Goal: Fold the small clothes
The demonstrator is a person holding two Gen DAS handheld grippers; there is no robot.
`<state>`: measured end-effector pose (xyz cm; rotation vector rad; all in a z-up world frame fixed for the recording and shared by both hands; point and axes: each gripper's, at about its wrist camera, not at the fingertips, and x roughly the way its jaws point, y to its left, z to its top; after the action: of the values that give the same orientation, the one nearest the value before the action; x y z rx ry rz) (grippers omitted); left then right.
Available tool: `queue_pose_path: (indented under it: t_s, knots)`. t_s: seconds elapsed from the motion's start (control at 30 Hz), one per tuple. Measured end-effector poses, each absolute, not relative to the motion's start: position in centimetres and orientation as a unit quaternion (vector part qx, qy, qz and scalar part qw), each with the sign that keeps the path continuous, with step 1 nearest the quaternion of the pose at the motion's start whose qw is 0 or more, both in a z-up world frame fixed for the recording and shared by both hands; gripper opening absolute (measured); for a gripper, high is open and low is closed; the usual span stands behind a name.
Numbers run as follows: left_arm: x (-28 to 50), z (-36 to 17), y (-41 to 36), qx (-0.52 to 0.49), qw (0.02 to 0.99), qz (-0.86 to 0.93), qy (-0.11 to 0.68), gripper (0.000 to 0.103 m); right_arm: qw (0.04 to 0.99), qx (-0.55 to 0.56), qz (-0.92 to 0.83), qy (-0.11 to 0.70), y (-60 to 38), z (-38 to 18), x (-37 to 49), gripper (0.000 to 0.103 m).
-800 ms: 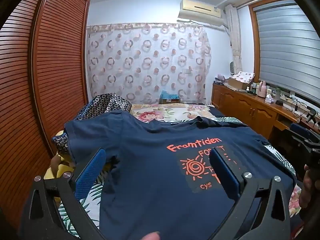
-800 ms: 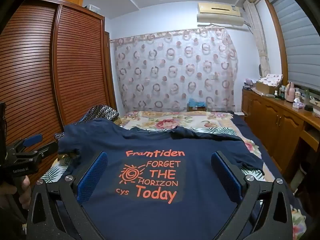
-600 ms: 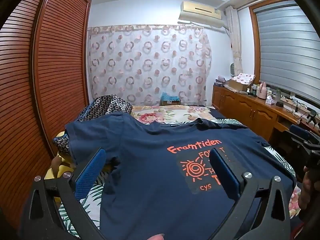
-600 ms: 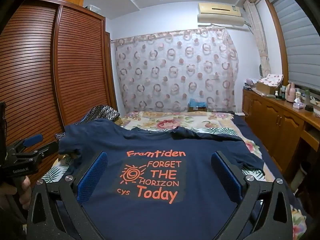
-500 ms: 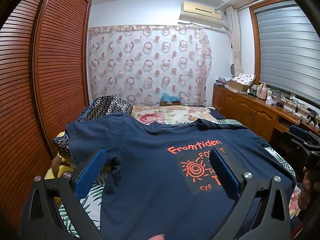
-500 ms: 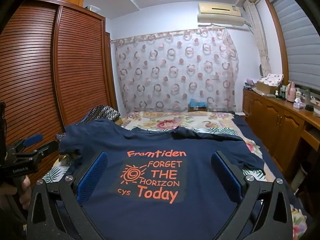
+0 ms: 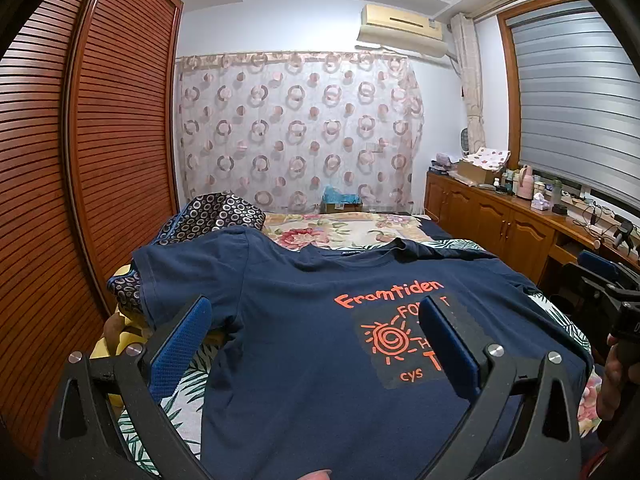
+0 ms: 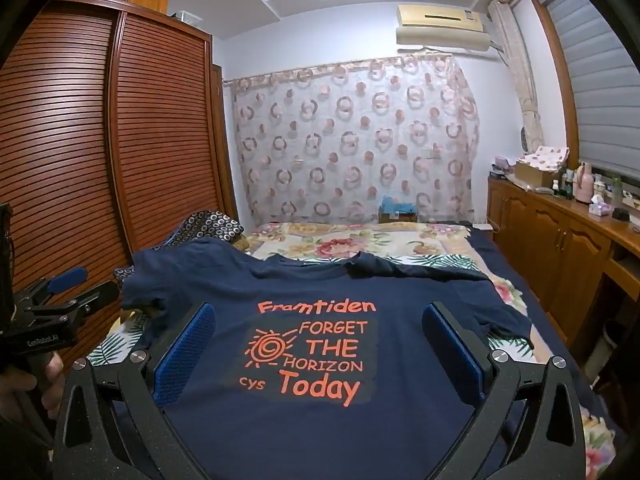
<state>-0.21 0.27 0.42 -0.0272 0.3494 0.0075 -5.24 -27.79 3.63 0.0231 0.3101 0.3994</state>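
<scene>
**Over the bed, both grippers wide above a flat T-shirt**

From the left wrist view, the left gripper (image 7: 312, 340) hangs above the navy T-shirt (image 7: 288, 360) with its blue pads spread as wide as they go and nothing between them. The shirt lies print-up across the floral bedspread (image 7: 340, 232), collar toward the far curtain, one short sleeve (image 7: 176, 276) draped over a patterned pillow (image 7: 216, 212) at the wardrobe side. By my reading no fold has been made yet; this is the moment before the first grasp. A sensible next move would call for this gripper to drop to that sleeve or the near hem and pinch a single edge of cloth.

From the right wrist view, the right gripper (image 8: 318, 344) is likewise fully open and empty, centred over the orange print "Framtiden FORGET THE HORIZON Today" (image 8: 312, 348). The T-shirt (image 8: 420, 304) looks fairly smooth across the chest, with a rumpled ridge at the collar and the far sleeve (image 8: 504, 320) lying toward the wooden cabinet side. The left gripper (image 8: 68, 292) shows at the frame's edge, held in a hand (image 8: 24, 384). Thin jersey like this will probably sag and slide when lifted, so both sides should rise together
</scene>
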Motion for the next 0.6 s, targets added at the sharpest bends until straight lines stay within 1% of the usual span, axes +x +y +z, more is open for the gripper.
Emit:
queue_pose_path:
  t_s: [0.6]
  knots:
    - [-0.20,0.83,0.27,-0.012,0.985,0.004,0.172,0.103,0.968,0.014,0.199,0.154,-27.91,3.60,-5.14,0.103]
